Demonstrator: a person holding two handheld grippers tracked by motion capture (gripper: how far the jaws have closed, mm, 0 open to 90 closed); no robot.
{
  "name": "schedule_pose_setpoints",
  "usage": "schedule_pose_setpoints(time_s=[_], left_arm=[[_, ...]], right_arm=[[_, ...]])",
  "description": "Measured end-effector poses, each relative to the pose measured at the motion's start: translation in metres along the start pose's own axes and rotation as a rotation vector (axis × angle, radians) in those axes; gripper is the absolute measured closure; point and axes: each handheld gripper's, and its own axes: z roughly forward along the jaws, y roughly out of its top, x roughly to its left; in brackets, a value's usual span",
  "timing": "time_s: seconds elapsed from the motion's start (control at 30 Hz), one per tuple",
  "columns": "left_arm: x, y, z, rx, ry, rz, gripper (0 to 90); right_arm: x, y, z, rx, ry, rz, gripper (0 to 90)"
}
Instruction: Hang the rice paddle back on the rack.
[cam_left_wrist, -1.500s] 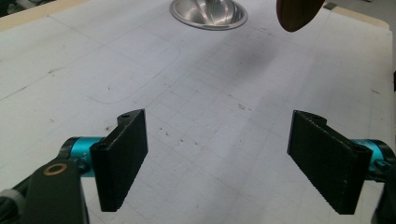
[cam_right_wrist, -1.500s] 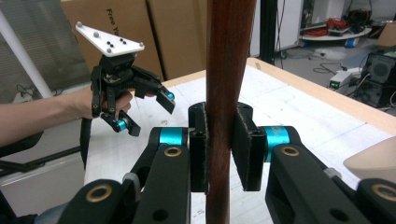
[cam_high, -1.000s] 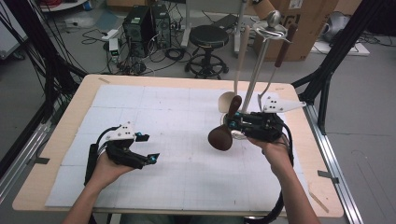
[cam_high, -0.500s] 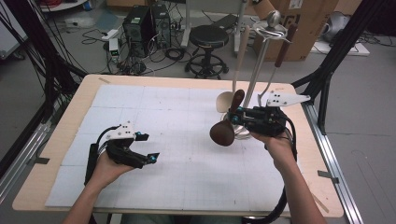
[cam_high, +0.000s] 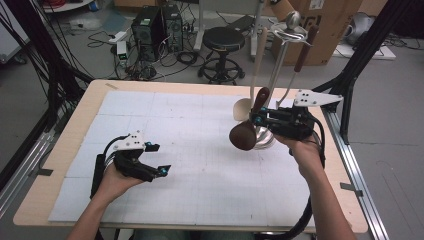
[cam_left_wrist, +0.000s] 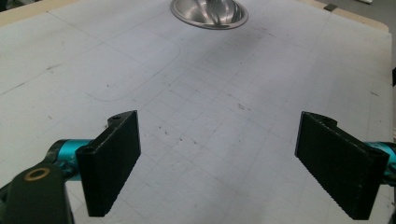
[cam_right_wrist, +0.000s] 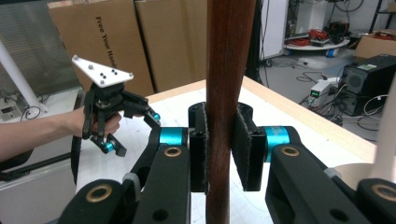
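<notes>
A dark wooden spoon (cam_high: 248, 127) hangs above the right half of the desk (cam_high: 60, 165), its brown handle clamped between the pads of the right hand-held gripper (cam_high: 258, 120), bowl end lowest and tilted toward the desk's middle. In the right gripper view the handle (cam_right_wrist: 227, 93) runs upright between the two black pads, which press on it from both sides. Just behind the spoon stands a metal utensil stand (cam_high: 280, 65) on a round steel base (cam_left_wrist: 208, 11), with a pale wooden spoon (cam_high: 244, 107) hanging from it. At the desk's near left, the left hand-held gripper (cam_high: 157, 160) is held low over the white gridded mat (cam_high: 165, 120), its jaws wide apart with nothing between them.
</notes>
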Motion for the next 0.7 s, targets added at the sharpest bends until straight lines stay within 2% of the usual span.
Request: schedule_pose_setpoints(time_s=[0.37,0.57,0.7], left_arm=[[0.001,0.000,-0.002,-0.005,0.011,-0.005,14.0],[0.001,0.000,-0.001,-0.003,0.010,-0.007,13.3],[0.002,0.000,-0.002,-0.003,0.013,-0.010,13.0]], right_arm=[[-0.009,0.012,-0.008,-0.011,-0.031,0.005,78.1],[-0.010,0.019,-0.010,-0.004,-0.034,0.007,78.1],[-0.011,0.024,-0.012,-0.023,-0.029,0.013,78.1]])
